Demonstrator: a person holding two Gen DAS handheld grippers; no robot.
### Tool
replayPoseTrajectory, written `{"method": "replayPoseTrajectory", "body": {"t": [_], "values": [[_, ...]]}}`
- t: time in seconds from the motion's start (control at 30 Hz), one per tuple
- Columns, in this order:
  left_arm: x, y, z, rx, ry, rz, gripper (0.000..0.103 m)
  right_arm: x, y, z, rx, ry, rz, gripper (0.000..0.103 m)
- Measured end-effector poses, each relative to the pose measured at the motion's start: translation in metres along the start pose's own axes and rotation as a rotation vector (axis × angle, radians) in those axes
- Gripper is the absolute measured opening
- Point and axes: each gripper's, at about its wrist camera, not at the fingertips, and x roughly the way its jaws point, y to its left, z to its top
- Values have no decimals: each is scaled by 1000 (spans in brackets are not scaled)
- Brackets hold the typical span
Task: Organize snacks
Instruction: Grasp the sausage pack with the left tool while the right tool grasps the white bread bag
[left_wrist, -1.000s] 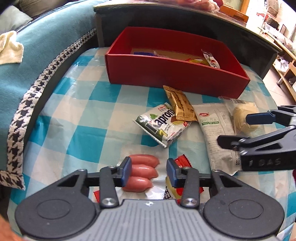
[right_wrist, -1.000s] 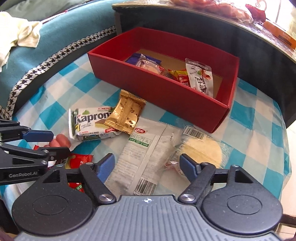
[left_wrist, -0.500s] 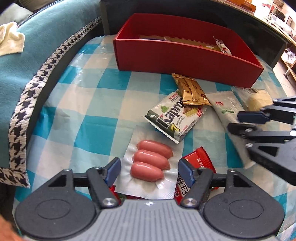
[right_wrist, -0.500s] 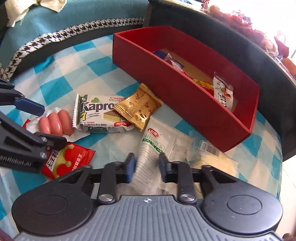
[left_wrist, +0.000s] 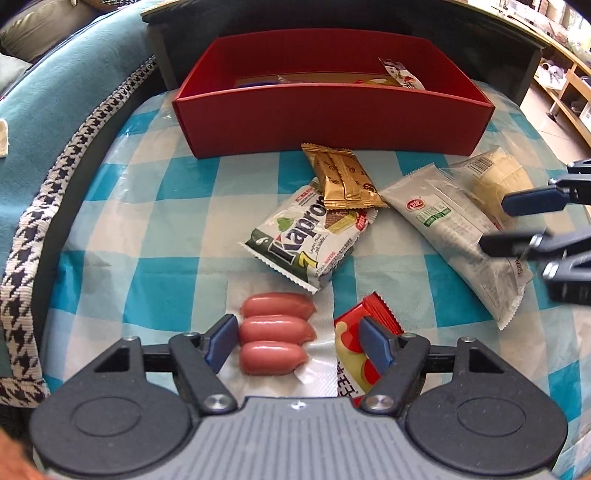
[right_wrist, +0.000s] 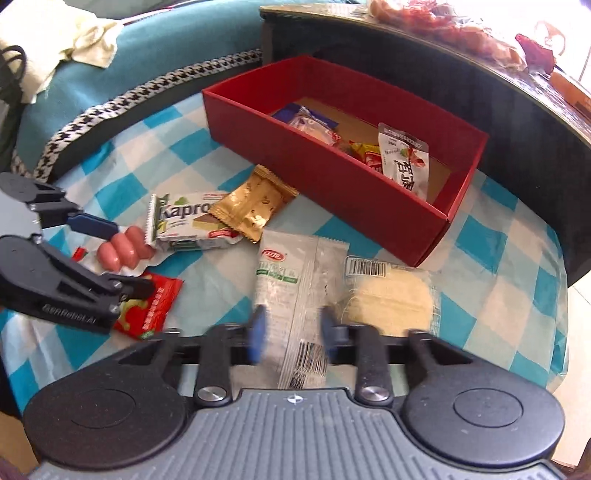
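We're sitting partway: few snacks in red box (right_wrist: 369, 206), six on desk; left gripper (left_wrist: 295, 341) opening around sausages (left_wrist: 275, 338), right gripper (right_wrist: 291, 328) opening over white packet (right_wrist: 291, 291).

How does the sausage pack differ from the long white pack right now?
The sausage pack is clear, showing three pink sausages; the long white pack is pale and printed. The sausage pack lies between the opening left gripper jaws; the long white pack between the opening right gripper jaws. Both lie flat outside the red box.
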Motion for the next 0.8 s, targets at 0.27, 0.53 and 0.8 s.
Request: {"method": "replayPoseTrajectory", "body": {"t": [0.27, 0.53, 0.8], "values": [[3, 5, 2, -26, -7, 1, 103, 33, 12, 10, -59, 23, -10, 87], [2, 3, 1, -23, 0, -1, 103, 19, 14, -12, -39, 61, 46, 48], [8, 0, 1, 28, -2, 3, 103, 17, 17, -14, -57, 78, 22, 57]]}}
